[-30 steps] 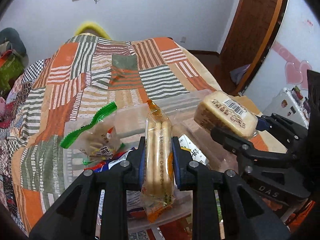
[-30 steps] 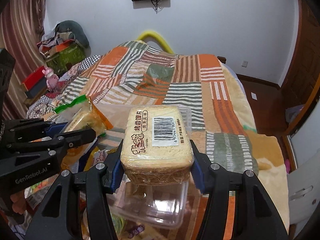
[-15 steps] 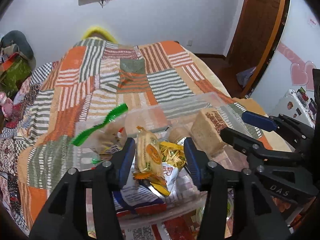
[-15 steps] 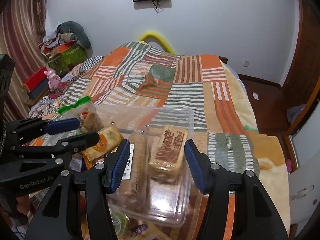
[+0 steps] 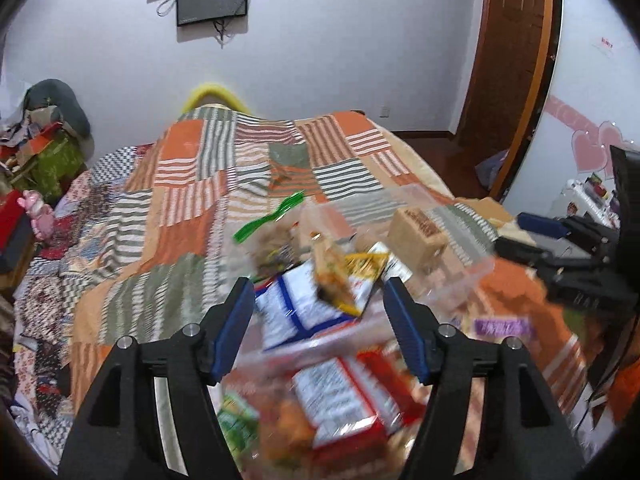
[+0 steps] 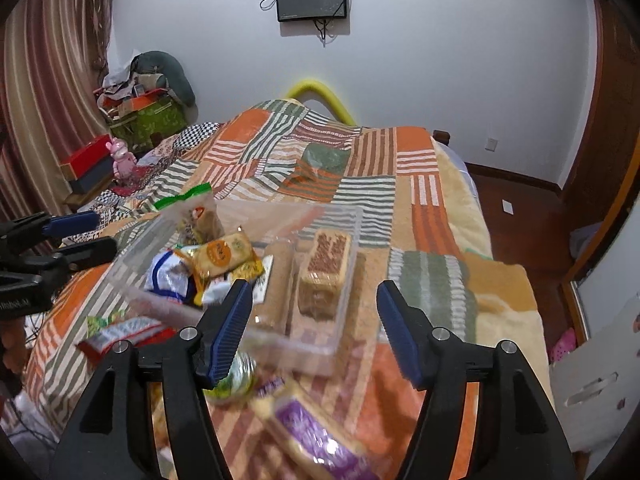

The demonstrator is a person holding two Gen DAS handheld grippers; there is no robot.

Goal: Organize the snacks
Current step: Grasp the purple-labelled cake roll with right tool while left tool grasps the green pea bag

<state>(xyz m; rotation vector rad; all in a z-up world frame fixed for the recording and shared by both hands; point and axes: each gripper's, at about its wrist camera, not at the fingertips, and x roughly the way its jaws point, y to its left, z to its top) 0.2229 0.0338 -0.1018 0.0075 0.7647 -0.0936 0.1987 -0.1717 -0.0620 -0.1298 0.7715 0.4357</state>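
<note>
A clear plastic bin (image 6: 340,216) lies on the striped bed and holds several snacks. A tan cake block (image 6: 326,266) stands at its right side, also seen in the left wrist view (image 5: 418,240). An orange cracker pack (image 6: 224,254) lies on a blue-white bag (image 6: 168,276); the pack also shows in the left wrist view (image 5: 332,276). My left gripper (image 5: 320,312) is open and empty, just short of the bin. My right gripper (image 6: 314,320) is open and empty over the bin's near wall.
Loose snacks lie on the bed in front of the bin: a red-white pack (image 5: 344,404), a purple pack (image 6: 316,440) and a green-lidded cup (image 6: 236,380). A green-topped bag (image 6: 188,208) stands at the bin's far left. The patchwork blanket (image 6: 340,168) stretches beyond.
Both grippers have let go: the cracker pack and the cake block dropped into the bin. Both grippers opened wider and drew back toward me, so more loose snacks show in front.
</note>
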